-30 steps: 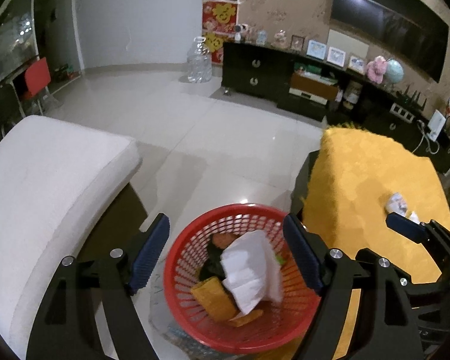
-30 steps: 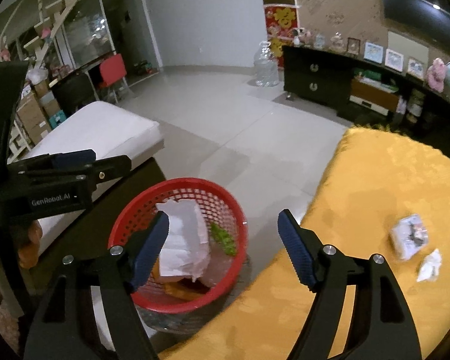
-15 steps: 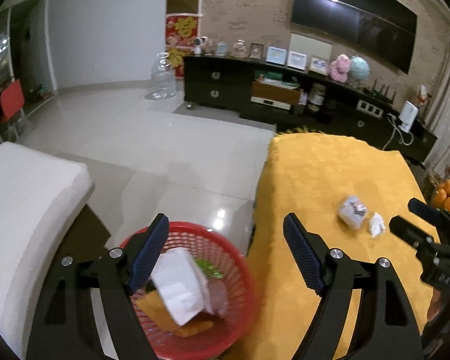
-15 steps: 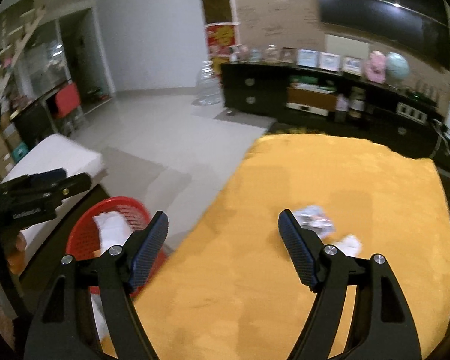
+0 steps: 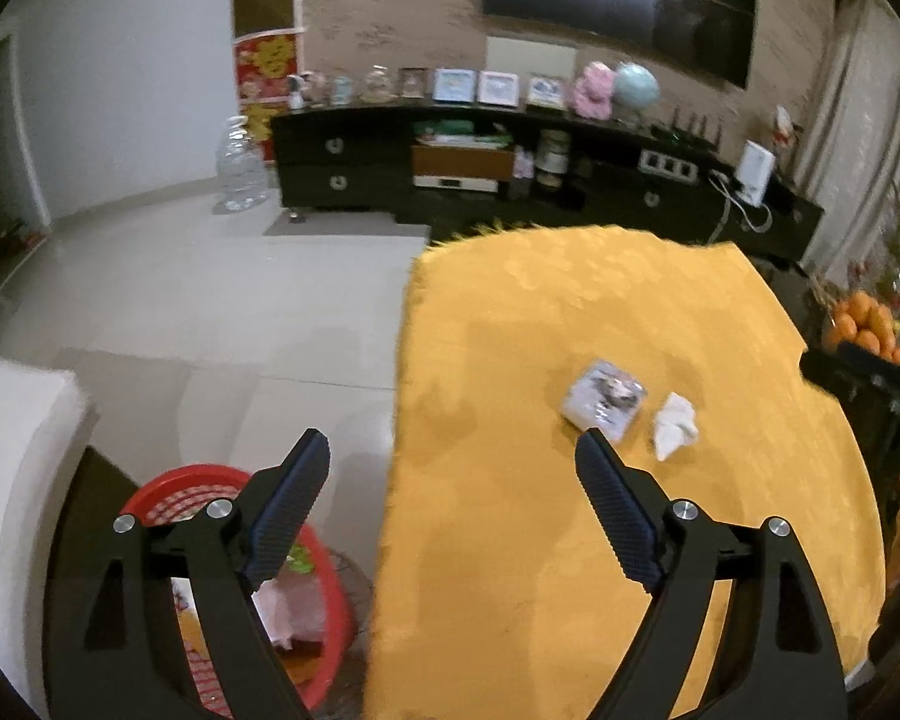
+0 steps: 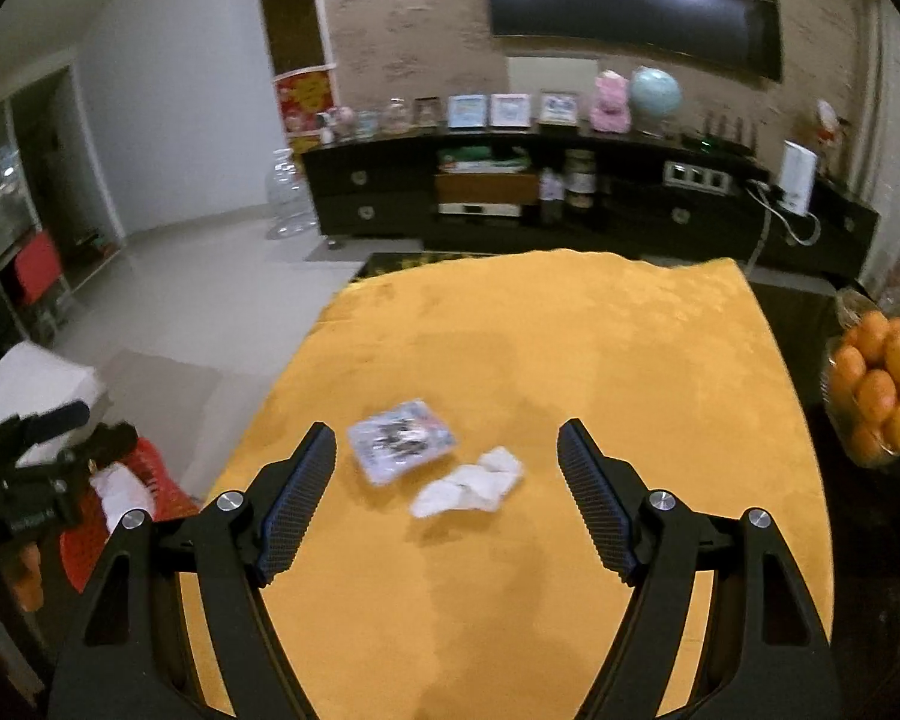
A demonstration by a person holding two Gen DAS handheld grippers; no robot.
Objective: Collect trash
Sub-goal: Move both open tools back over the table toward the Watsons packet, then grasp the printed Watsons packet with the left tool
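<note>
Half the red basket [image 5: 150, 486] hides behind left gripper [image 5: 450, 504], contents blurry, perhaps paper.

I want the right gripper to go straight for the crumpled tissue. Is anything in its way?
Nothing visible: the right gripper is open above bare yellow cloth; the tissue lies ahead, the wrapper beside it.
</note>
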